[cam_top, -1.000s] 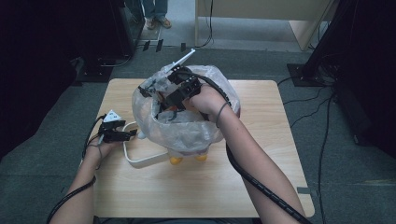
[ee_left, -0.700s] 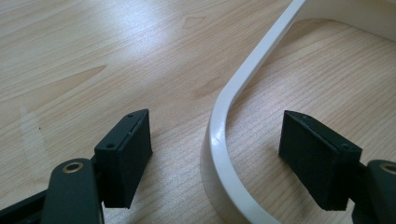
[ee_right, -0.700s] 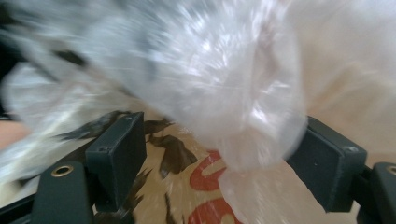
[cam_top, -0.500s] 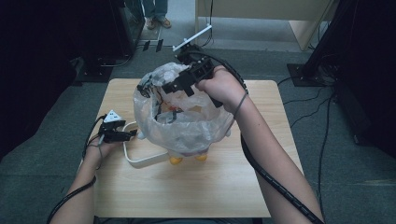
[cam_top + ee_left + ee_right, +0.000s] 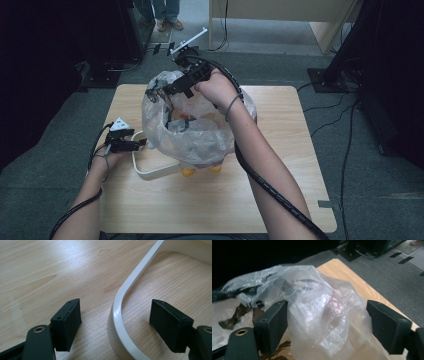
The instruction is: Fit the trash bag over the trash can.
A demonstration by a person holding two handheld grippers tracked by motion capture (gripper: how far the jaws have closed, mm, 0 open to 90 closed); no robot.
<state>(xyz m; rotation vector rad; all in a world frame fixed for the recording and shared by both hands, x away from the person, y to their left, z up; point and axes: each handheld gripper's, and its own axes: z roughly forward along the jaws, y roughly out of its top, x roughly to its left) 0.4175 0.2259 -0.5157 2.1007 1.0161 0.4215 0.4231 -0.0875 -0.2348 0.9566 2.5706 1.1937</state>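
A clear plastic bag (image 5: 200, 135) sits in the middle of the wooden table (image 5: 280, 150), lying over a white looped frame (image 5: 150, 172) with small orange things (image 5: 188, 171) under its near edge. My right gripper (image 5: 156, 93) is raised at the bag's far left rim. In the right gripper view its jaws (image 5: 327, 315) have just been opening and stand wide with crumpled bag film (image 5: 322, 322) between them, not pinched. My left gripper (image 5: 142, 144) is low at the bag's left. It stands open (image 5: 116, 322), astride the white frame's band (image 5: 130, 282) without touching it.
Dark printed patches show inside the bag (image 5: 177, 122). Bare wood (image 5: 200, 205) stretches from the bag to the table's near edge. Grey carpet with cables (image 5: 345, 165) surrounds the table, and dark equipment stands to the left and right. A person's feet (image 5: 167, 22) are at the far end.
My right hand has risen and drawn back toward the bag's far rim, with the jaws turning leftward. The bag's top has lifted with it. The left hand stays where it was.
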